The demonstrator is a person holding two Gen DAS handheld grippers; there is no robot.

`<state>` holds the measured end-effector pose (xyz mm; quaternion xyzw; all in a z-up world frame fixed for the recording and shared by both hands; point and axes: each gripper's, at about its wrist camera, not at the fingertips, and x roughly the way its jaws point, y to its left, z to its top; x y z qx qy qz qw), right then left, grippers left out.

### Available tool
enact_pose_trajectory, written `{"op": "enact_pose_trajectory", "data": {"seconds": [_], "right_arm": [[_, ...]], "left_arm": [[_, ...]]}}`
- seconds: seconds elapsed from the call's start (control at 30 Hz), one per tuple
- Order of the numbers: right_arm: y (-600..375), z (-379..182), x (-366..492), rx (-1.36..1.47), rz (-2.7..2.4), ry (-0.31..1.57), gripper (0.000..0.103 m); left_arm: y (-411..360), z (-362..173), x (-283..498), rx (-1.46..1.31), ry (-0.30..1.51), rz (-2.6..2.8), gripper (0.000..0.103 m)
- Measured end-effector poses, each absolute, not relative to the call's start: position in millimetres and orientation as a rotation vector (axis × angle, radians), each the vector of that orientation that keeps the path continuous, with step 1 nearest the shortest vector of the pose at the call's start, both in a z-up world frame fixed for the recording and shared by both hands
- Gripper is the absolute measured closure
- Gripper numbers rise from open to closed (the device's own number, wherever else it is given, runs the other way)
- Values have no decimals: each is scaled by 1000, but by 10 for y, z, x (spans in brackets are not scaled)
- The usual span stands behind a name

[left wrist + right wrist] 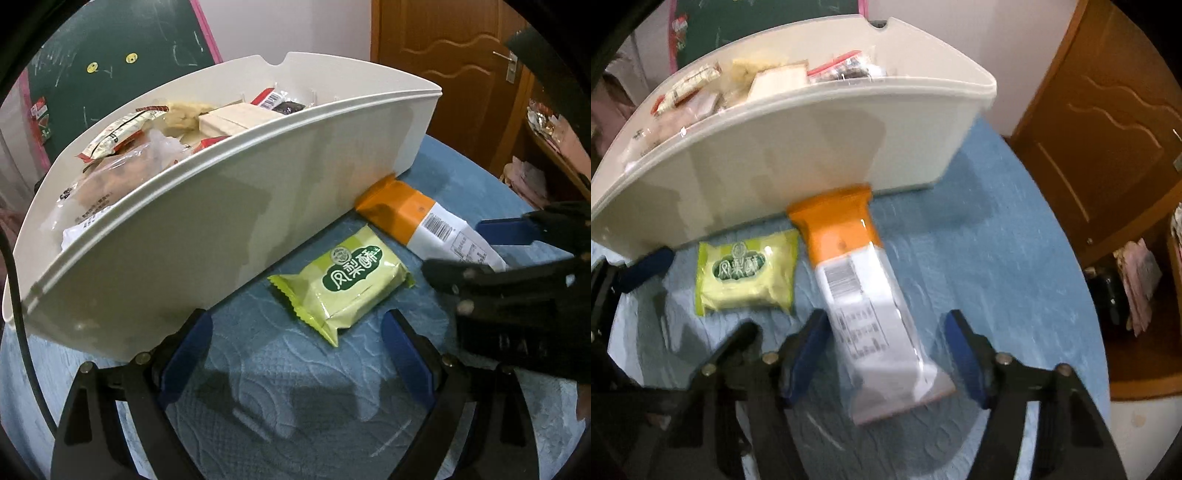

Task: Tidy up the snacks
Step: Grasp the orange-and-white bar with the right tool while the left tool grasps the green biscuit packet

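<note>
A white bin (207,206) (798,147) full of snack packets stands on a blue cloth. A green pastry packet (341,284) (746,275) lies flat in front of it. An orange-and-white packet (424,219) (860,295) lies beside it, its orange end against the bin. My left gripper (295,354) is open and empty, just short of the green packet. My right gripper (886,347) is open, its blue fingers on either side of the orange-and-white packet's white end; it also shows in the left wrist view (509,240).
The blue cloth (280,398) (990,258) covers a round table. A wooden door (443,55) (1108,129) and a cluttered shelf (546,140) stand to the right. A green chalkboard (110,55) is behind the bin.
</note>
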<state>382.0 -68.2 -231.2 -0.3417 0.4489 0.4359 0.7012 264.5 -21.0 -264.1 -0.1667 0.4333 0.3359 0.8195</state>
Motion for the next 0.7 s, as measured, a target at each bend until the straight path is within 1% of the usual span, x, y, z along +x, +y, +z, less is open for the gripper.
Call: {"op": "enact_pose_trajectory", "data": {"seconds": [0.03, 0.07, 0.3, 0.53, 0.7], "right_arm": [[-673, -2315, 3831, -748, 988, 1012, 47], [-674, -2309, 3835, -737, 1004, 1020, 59], [-865, -2269, 3809, -729, 987, 1011, 62], [-1362, -2175, 3936, -558, 883, 1017, 62], [-1594, -2094, 3995, -472, 833, 999, 62]], "left_arm": [[-220, -2641, 2644, -353, 919, 719, 10], [-230, -2641, 2649, -353, 917, 722, 10], [-260, -2627, 2683, -347, 917, 744, 10], [-288, -2614, 2831, -367, 931, 805, 10], [-319, -2609, 2872, -396, 908, 840, 10]]}}
